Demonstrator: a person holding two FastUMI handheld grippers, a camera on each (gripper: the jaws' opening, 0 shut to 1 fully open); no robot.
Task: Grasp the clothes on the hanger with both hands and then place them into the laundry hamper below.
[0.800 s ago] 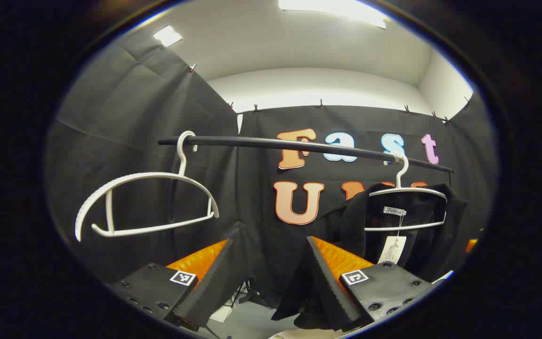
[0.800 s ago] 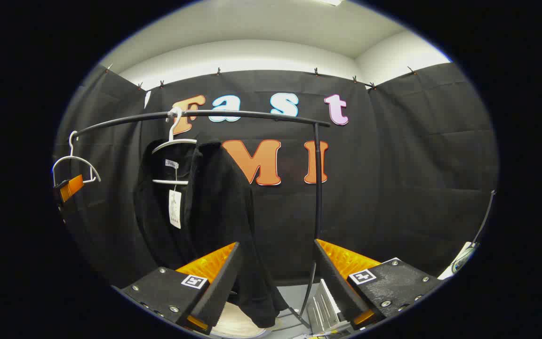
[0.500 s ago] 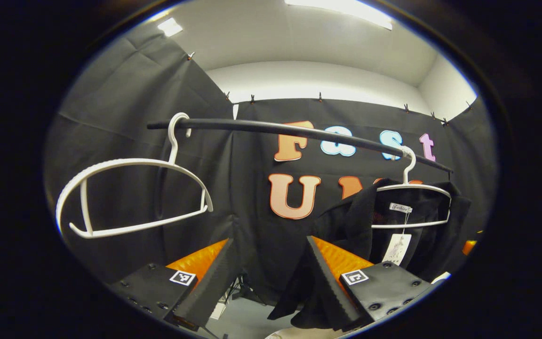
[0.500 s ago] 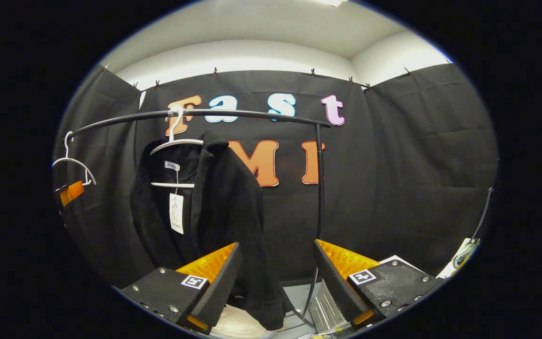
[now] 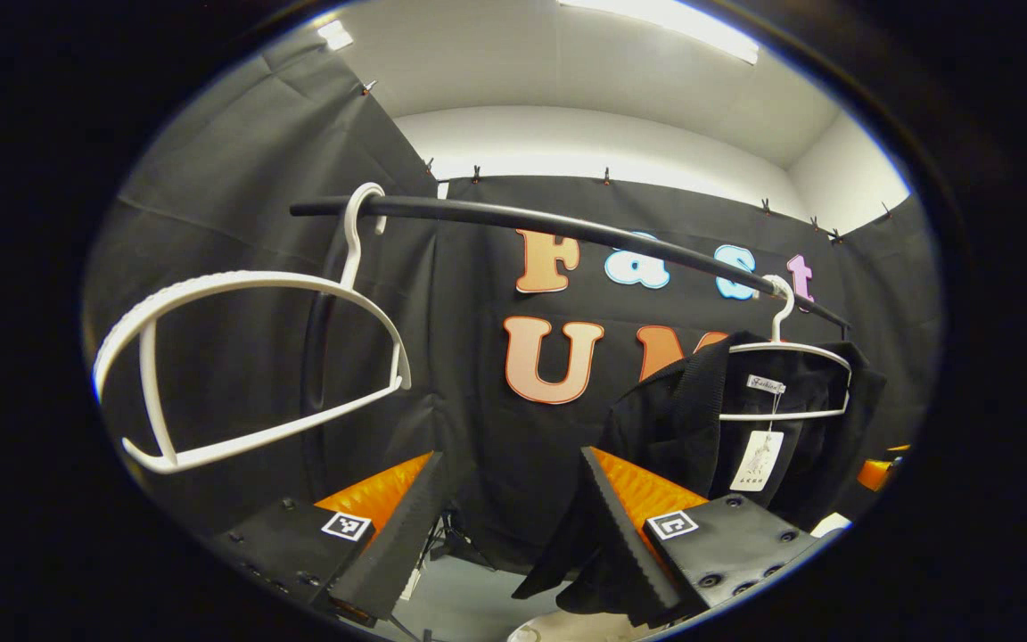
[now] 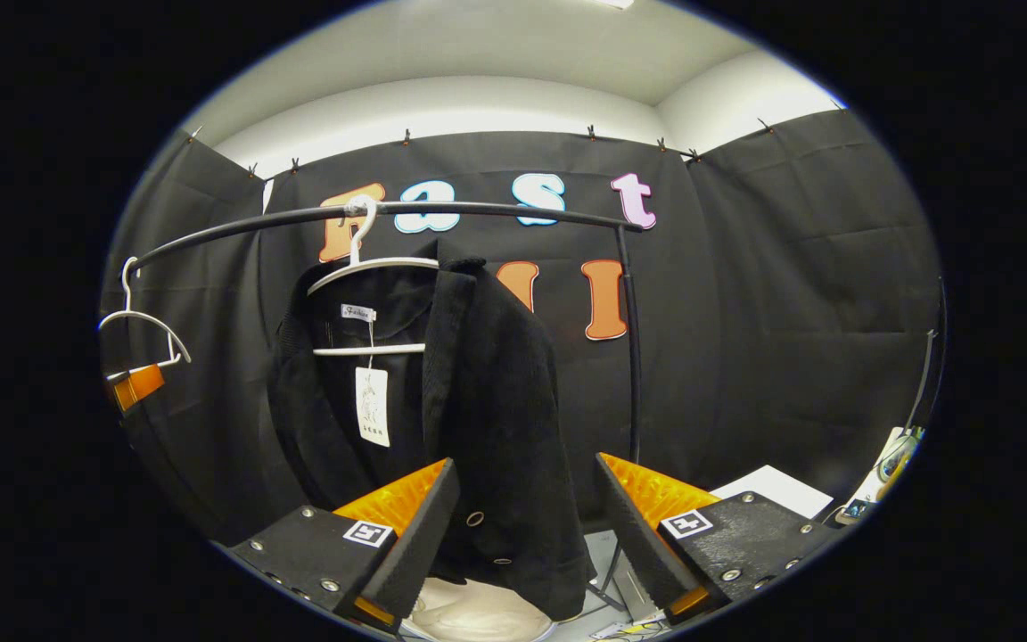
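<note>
Beneath the rail (image 6: 478, 210), both claws gape level toward the black jacket (image 6: 478, 392).

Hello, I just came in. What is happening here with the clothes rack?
A person holds two claws toward a black rail. A black jacket hangs on a white hanger, not yet grasped. The right claw is open and points at the jacket's lower part. The left claw is open too, between an empty white hanger and the jacket.
</note>
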